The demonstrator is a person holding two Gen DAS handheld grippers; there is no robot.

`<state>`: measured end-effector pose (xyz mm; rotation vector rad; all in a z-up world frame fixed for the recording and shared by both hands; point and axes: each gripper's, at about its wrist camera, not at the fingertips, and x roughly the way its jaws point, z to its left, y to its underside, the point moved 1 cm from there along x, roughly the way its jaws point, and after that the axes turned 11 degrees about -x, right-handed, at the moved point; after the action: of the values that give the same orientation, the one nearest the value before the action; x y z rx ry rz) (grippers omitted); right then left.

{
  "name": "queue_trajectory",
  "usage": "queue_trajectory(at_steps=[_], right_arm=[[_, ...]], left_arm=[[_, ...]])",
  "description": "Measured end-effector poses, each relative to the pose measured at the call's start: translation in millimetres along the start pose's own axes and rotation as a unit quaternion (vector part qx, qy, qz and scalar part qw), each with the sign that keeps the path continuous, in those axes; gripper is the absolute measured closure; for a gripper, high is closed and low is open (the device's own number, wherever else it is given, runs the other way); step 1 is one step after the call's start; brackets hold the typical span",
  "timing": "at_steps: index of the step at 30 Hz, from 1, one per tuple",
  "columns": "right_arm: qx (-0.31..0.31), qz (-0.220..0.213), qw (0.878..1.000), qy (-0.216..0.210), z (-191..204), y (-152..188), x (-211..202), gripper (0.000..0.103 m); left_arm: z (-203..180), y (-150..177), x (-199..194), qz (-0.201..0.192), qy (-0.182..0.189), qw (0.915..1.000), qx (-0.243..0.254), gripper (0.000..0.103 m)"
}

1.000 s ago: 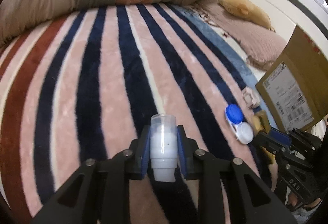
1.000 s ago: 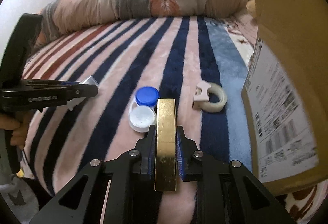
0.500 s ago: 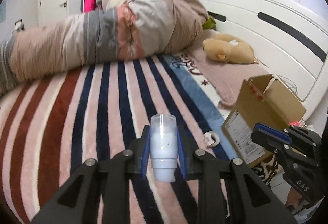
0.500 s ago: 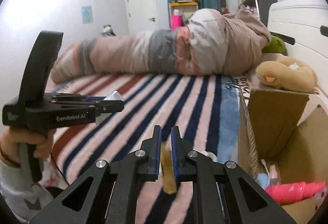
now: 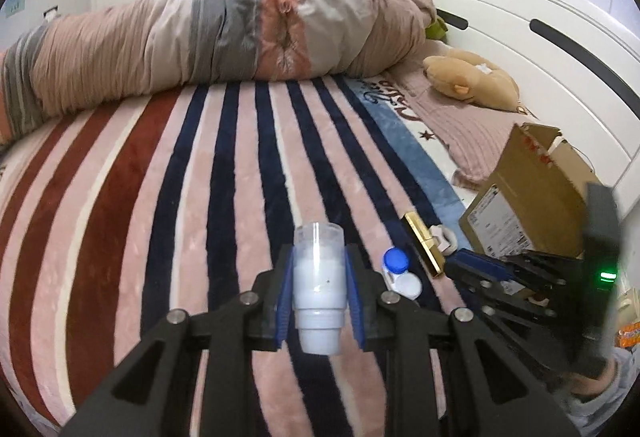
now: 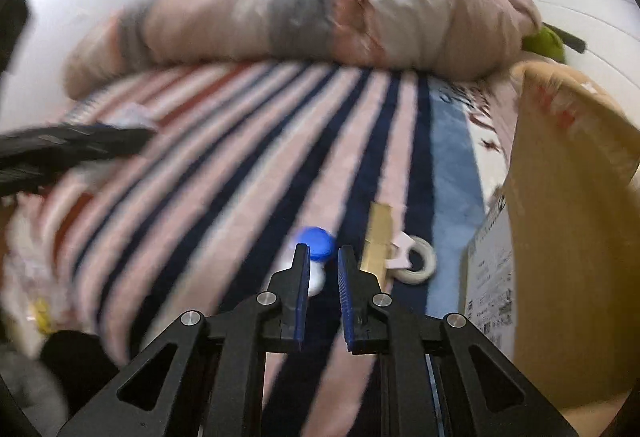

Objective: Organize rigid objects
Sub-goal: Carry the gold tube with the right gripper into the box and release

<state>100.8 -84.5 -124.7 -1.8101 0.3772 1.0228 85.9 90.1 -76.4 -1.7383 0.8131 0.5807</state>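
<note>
My left gripper (image 5: 319,257) is shut on a small translucent bottle (image 5: 319,285) of white liquid, held above the striped blanket (image 5: 160,197). The right gripper (image 6: 322,257) hangs over the blanket with its jaws close together and nothing between them. Just beyond its right finger a gold bar (image 6: 378,233) lies on the blanket, also seen in the left wrist view as the gold bar (image 5: 422,241). A blue and white lens case (image 6: 318,243) lies ahead of the right gripper. A tape ring (image 6: 416,265) sits beside the bar. The right wrist view is blurred.
An open cardboard box (image 5: 532,197) stands at the blanket's right edge, close to the right gripper (image 5: 472,265). A rolled duvet (image 5: 240,29) runs across the far side. A plush toy (image 5: 468,81) lies by the white headboard (image 5: 540,37).
The gold bar has left the right gripper and now lies on the blanket by the tape ring. The left gripper rose with the bottle, and the right gripper came back down over the lens case.
</note>
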Motion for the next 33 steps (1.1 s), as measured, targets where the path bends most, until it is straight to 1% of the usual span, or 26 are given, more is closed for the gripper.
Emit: queue_trajectory(at_steps=[3, 5, 6, 7, 9, 11, 12, 13, 16, 19, 22, 25, 27, 30, 32, 33], right_arm=[[0.030, 0.025, 0.999, 0.014, -12.5, 8.6, 28.6, 0.084], [0.028, 0.015, 0.999, 0.041, -18.3, 9.3, 35.5, 0.083], [0.024, 0.017, 0.998, 0.047, -19.5, 8.8, 40.1, 0.083], [0.023, 0.019, 0.999, 0.045, -20.7, 8.2, 42.7, 0.080], [0.033, 0.029, 0.999, 0.020, -26.1, 5.3, 54.3, 0.081], [0.038, 0.033, 0.998, 0.022, -28.9, 4.0, 64.2, 0.081], [0.037, 0.029, 0.999, 0.025, -29.9, 2.4, 66.4, 0.083], [0.034, 0.024, 0.999, 0.030, -30.5, 1.0, 67.7, 0.089], [0.037, 0.009, 0.999, 0.027, -28.6, 3.4, 60.0, 0.090], [0.022, -0.011, 0.999, 0.020, -19.4, 2.3, 44.6, 0.090], [0.014, -0.039, 0.999, 0.001, -10.3, -2.0, 13.7, 0.090], [0.007, -0.083, 0.996, -0.035, -3.0, -11.8, -29.5, 0.090], [-0.003, -0.118, 0.992, -0.051, 0.2, -17.8, -62.5, 0.090], [0.009, -0.162, 0.984, -0.068, -14.1, -21.0, -109.5, 0.090], [0.024, -0.181, 0.981, -0.059, -34.1, -17.6, -135.4, 0.090], [0.030, -0.189, 0.981, -0.043, -47.9, -14.0, -148.6, 0.090]], left_arm=[[11.3, 3.1, 13.6, 0.011, 0.002, 0.9999, -0.011, 0.082], [17.4, 4.3, 21.8, 0.016, 0.002, 0.9998, -0.015, 0.082], [20.0, 3.6, 24.8, 0.019, 0.002, 0.9997, -0.016, 0.082], [22.1, 3.7, 27.7, 0.021, 0.004, 0.9996, -0.016, 0.082], [23.3, 3.8, 31.1, 0.023, 0.007, 0.9996, -0.018, 0.082], [23.9, 4.2, 33.1, 0.024, 0.010, 0.9995, -0.018, 0.082], [24.4, 3.9, 33.5, 0.024, 0.011, 0.9995, -0.018, 0.082], [24.5, 3.1, 34.0, 0.024, 0.013, 0.9995, -0.017, 0.082], [24.0, 3.5, 32.7, 0.023, 0.013, 0.9995, -0.017, 0.082], [23.4, 2.6, 27.4, 0.016, 0.019, 0.9995, -0.019, 0.082], [16.8, -0.9, 15.3, 0.004, 0.024, 0.9996, -0.012, 0.082], [3.6, -7.1, -5.1, -0.014, 0.037, 0.9992, -0.002, 0.082], [-12.5, -13.7, -24.0, -0.032, 0.043, 0.9985, 0.012, 0.082], [-37.4, -23.1, -45.2, -0.051, 0.058, 0.9964, 0.036, 0.082], [-61.5, -29.7, -57.8, -0.059, 0.076, 0.9937, 0.057, 0.082], [-73.2, -32.9, -61.4, -0.061, 0.085, 0.9922, 0.067, 0.082]])
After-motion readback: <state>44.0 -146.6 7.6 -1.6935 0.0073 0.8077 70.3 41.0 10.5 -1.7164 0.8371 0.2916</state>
